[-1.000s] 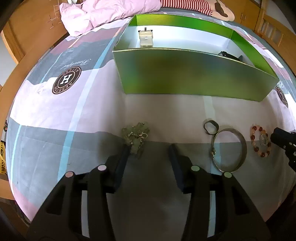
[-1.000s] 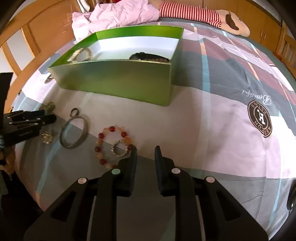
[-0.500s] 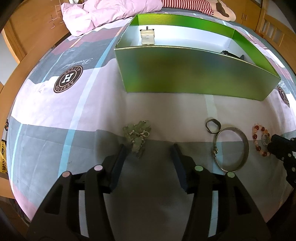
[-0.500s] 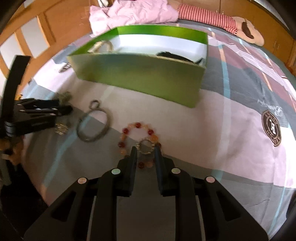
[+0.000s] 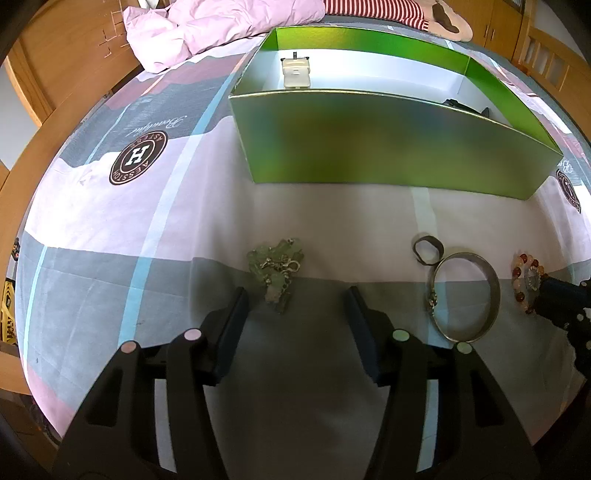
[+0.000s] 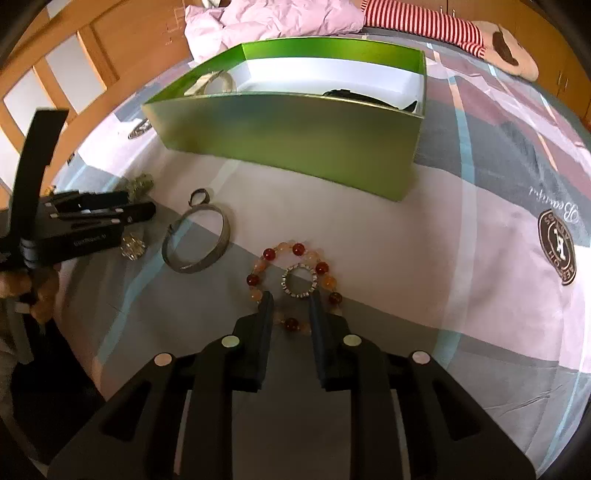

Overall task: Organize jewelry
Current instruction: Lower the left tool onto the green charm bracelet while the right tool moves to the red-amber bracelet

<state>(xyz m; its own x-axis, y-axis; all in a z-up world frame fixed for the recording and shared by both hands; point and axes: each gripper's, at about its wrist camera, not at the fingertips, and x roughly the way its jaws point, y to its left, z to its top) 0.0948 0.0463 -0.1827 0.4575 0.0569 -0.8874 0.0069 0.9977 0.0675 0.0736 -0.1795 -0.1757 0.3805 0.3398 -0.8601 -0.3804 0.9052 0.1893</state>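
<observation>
On a patterned bedspread, two handheld grippers are hovering over jewelry.
Left gripper (image 5: 295,304), jaws just widening, is framing a green charm cluster (image 5: 276,269), unclenched; right gripper (image 6: 290,301), released, is straddling a beaded bracelet (image 6: 295,284) at lower centre.

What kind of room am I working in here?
Most likely a bedroom: the jewelry lies on a printed bedsheet, with a crumpled pink quilt and a striped plush toy beyond the green box.

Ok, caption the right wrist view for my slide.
Right gripper straddling beaded bracelet beside green box.
</observation>
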